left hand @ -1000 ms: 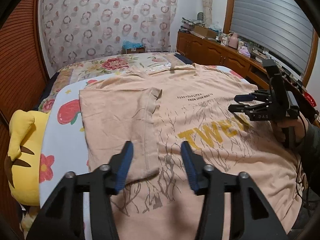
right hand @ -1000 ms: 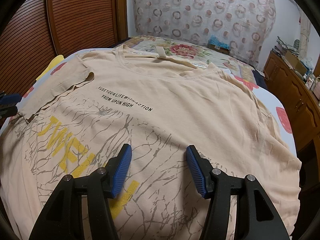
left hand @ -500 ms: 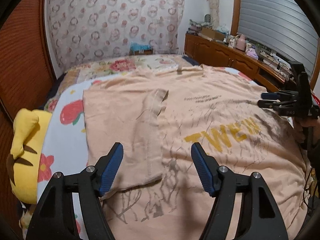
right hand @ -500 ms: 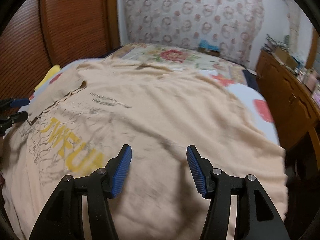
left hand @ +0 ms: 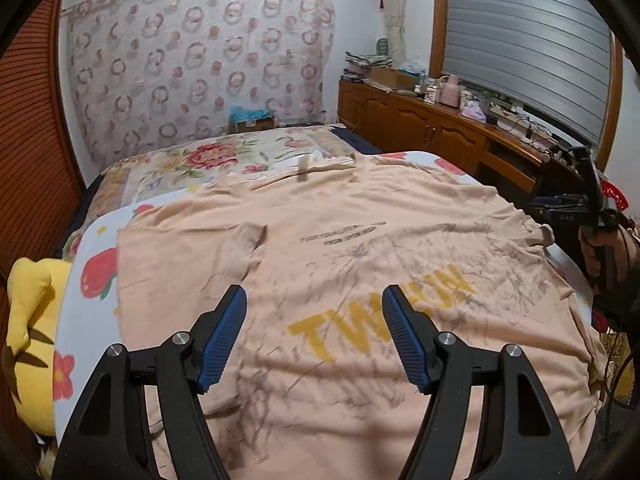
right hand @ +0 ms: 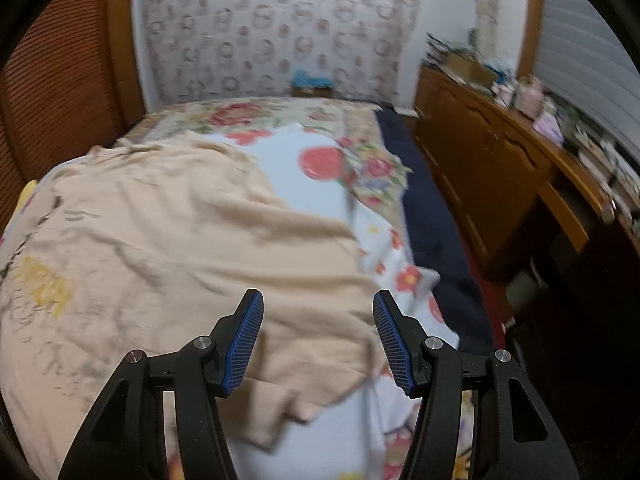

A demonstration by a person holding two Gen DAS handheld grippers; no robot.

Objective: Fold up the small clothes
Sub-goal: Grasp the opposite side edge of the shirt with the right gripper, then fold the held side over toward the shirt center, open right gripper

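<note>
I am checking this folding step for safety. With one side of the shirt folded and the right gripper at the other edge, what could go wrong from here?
1. The right gripper is open over the loose sleeve of the t-shirt; its fingers may also pinch the bed sheet below.
2. The left gripper holds nothing, so pulling the right side may drag the shirt and disturb the folded left side.

Both hand-held grippers (left hand: pixel 314 334) (right hand: pixel 318 338) agape, empty

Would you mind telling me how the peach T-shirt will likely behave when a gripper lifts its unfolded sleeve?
The peach T-shirt looks thin and wrinkled, so probably floppy and light. Its sleeve already lies crumpled, so it would likely droop and drag neighbouring cloth.
</note>
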